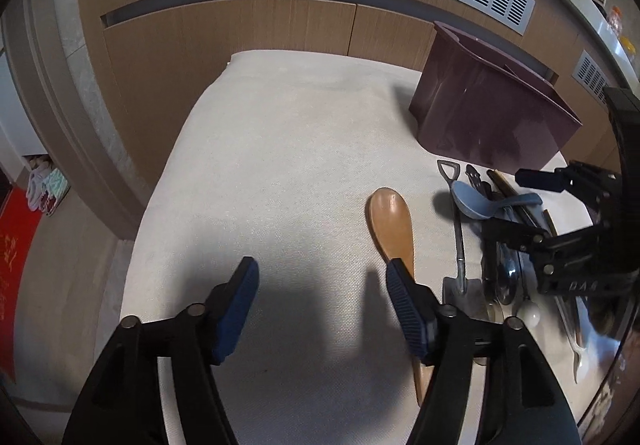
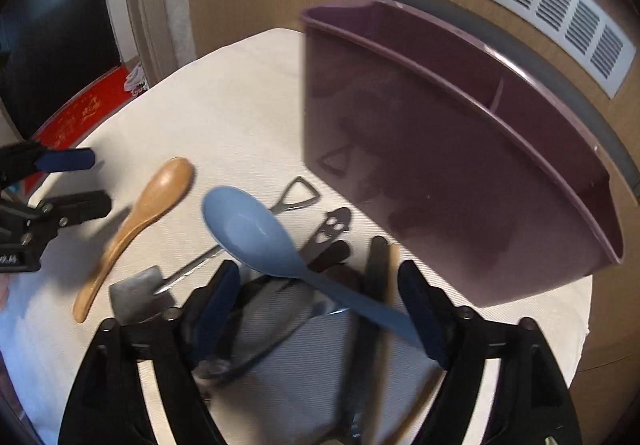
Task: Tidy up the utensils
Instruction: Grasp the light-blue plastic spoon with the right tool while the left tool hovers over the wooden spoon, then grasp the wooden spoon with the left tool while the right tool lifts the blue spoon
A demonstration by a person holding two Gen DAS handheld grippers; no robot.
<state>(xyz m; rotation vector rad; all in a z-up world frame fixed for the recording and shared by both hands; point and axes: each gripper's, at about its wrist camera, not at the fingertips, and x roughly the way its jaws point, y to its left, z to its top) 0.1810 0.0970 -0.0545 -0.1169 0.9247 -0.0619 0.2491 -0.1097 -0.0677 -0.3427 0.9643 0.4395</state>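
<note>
In the left wrist view the left hand-held gripper [image 1: 322,281] stands wide with nothing between its pads, the wooden spoon [image 1: 394,233] lying on the cloth-covered counter [image 1: 280,149] just beside its right finger. In the right wrist view the right hand-held gripper [image 2: 320,285] is also wide; the blue spoon [image 2: 256,233] lies on the heap of utensils [image 2: 332,245], its handle running between the fingers, though whether it touches the right pad I cannot tell. The spoon is smooth pale blue plastic with a deep oval bowl, and the purple bin [image 2: 460,165] stands at the frame's right.
</note>
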